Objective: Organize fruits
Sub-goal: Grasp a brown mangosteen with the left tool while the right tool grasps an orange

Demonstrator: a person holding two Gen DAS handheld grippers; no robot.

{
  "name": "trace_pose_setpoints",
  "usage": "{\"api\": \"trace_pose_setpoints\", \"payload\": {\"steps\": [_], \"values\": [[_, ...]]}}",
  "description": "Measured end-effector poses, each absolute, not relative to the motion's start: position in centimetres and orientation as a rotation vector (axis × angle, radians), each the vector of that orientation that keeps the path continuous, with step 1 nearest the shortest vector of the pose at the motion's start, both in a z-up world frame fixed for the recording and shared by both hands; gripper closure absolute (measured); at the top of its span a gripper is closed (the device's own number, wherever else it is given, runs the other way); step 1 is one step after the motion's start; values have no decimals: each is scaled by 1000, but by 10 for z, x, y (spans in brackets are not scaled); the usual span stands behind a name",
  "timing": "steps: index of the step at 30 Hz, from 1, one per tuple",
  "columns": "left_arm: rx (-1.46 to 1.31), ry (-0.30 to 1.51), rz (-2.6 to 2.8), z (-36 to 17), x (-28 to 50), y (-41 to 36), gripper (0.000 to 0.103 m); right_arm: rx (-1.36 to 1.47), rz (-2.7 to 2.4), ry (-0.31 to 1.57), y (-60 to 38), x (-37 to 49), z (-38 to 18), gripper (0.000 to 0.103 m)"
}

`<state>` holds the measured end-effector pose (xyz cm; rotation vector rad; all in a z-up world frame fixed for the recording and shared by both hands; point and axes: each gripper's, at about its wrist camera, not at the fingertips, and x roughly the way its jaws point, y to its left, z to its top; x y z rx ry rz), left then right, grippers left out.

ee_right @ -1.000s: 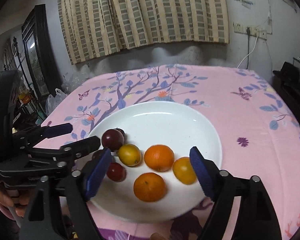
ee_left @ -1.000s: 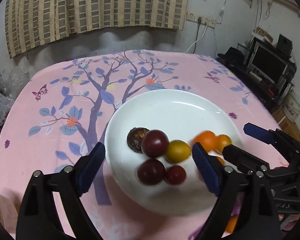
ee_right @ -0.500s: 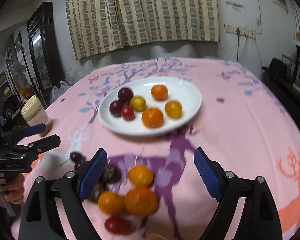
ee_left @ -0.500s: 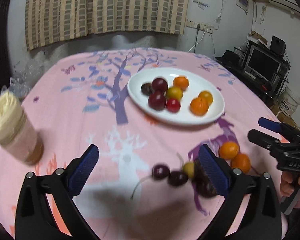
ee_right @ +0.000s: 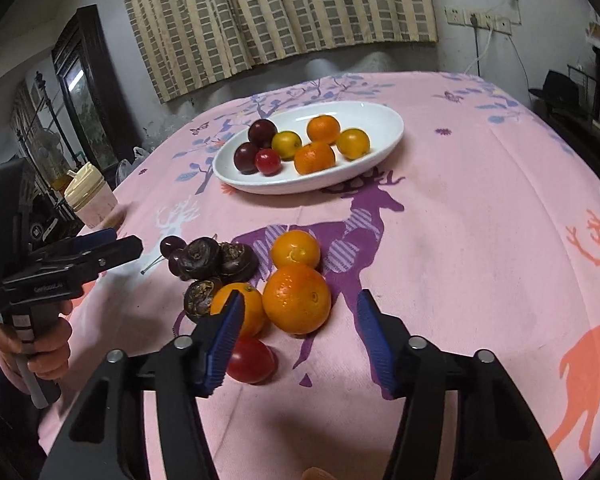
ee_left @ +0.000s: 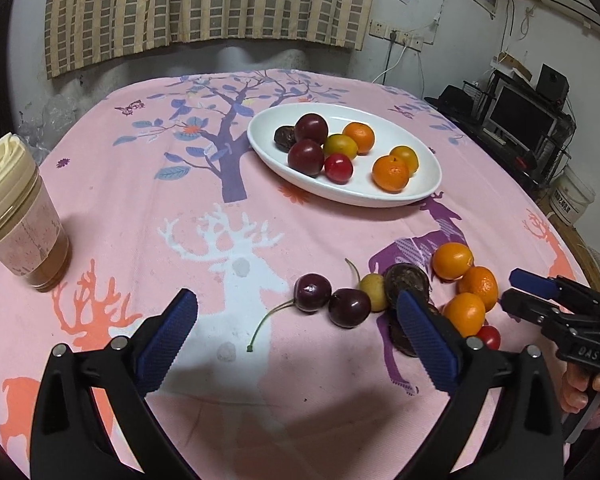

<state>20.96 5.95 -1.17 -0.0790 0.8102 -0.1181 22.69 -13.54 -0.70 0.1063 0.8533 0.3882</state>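
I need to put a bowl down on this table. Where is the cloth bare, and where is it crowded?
Bare: the cloth between the jar and the white plate, and the far right side by the orange deer. Crowded: the loose fruit cluster in front of the right gripper.

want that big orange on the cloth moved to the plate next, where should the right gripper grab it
Grip the big orange across its widest middle, coming down from above and the near side. Its right flank is bare cloth; a smaller orange crowds its left.

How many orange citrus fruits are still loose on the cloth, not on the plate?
3: nearest orange before the right gripper, one partly behind its left finger, one farther back. None seems hidden.
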Motion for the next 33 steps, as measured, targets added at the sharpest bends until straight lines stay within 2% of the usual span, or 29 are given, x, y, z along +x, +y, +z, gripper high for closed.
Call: {"api": "trace_pose_setpoints", "payload": {"steps": [4, 16, 17, 25, 26, 27, 30, 33], "values": [[-78, 812, -132, -12, 209, 56, 5, 110, 394, 885, -133, 232, -13, 52], [-74, 800, -174, -8, 203, 50, 5, 122, 433, 969, -123, 255, -30, 53], [-73, 801, -174, -8, 203, 49, 5, 111, 438, 965, -121, 254, -29, 60], [-47, 819, -232, -12, 202, 36, 5, 133, 424, 865, -132, 243, -9, 60], [-34, 821, -253, -13, 200, 31, 11, 135, 417, 853, -134, 242, -7, 60], [-11, 827, -286, -14, 199, 25, 24, 140, 411, 843, -136, 241, -5, 60], [37, 865, -373, -22, 196, 6, 47, 166, 407, 842, -141, 240, -3, 60], [76, 891, -406, -30, 194, -6, 56, 166, 407, 827, -142, 238, 0, 60]]}}
